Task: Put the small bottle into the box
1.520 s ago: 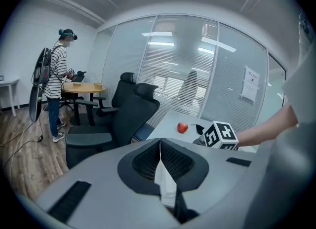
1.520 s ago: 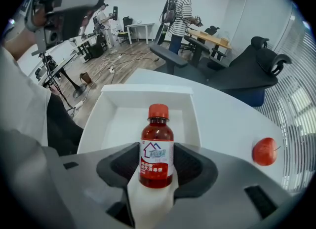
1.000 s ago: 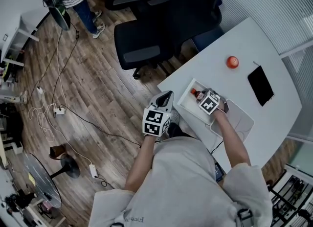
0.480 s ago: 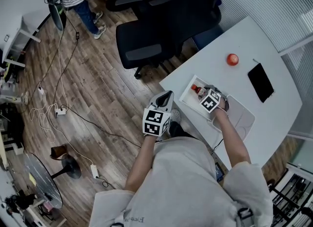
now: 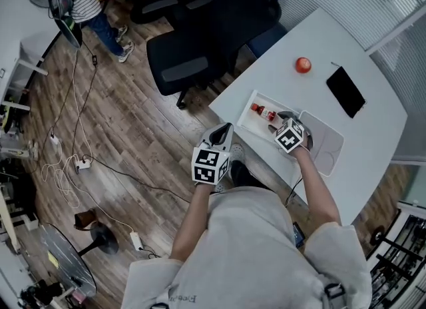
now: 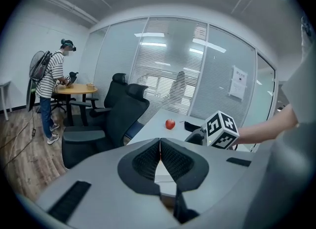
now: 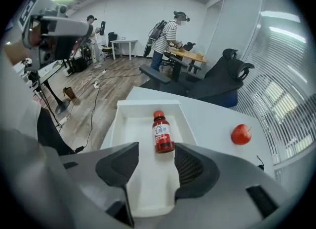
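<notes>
Two sets of tongs show on my feeds. Nearest me, the left tongs are pressed fully together with nothing between them. They are held off the edge of the worktop, above the wooden floor.

The right tongs stand wide apart and empty over the near end of the white box. Just past their tips the small bottle lies on its side on the box floor. Its red cap points away from me, its contents are dark red, and it touches neither jaw. Its white label carries a little house outline, and the print under it is too small for me to read.

Beyond the box to the right, a red apple sits on the worktop, well apart from it. A black phone lies further along. Farthest off are black office chairs and a person in a striped shirt at a round table.
</notes>
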### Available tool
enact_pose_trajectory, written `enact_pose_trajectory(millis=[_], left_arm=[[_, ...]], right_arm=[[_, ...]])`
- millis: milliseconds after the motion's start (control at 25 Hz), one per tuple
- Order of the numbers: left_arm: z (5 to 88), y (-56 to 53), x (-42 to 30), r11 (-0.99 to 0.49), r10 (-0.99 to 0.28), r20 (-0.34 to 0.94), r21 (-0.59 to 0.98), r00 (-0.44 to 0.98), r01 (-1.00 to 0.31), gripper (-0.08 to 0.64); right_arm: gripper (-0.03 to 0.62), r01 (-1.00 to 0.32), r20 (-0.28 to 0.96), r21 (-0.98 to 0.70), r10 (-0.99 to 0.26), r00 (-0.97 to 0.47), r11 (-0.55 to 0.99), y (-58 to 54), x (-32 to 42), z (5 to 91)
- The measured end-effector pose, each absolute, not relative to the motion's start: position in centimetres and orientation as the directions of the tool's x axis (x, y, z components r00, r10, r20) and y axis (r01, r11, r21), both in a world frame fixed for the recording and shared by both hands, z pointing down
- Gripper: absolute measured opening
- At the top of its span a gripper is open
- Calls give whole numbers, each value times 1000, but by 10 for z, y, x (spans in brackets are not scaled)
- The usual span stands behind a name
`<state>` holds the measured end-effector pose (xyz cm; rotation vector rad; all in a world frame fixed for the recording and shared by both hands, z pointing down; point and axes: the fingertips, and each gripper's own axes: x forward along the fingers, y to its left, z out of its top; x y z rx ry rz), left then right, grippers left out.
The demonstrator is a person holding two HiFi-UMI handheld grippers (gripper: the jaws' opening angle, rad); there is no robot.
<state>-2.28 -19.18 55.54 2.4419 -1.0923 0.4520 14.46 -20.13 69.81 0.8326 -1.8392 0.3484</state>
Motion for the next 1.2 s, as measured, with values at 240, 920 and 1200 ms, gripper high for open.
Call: enact_pose_trajectory(millis=[240,920,1200], left_arm=[[558,-172,-14,-621,-603,454,249,656,-743,29],[550,-134,-1,-654,-579,418,275,700,-705,29],[548,-117,-9,-643,-595,416,267,688,-717,29]], right_arm=[[235,-790,838,78,-469,-279,609,-176,146,670],[224,-952,565,-147,-767,-305,270,-107,153,598],[233,-962,485,-228,-838,-248,153,-77,155,584]])
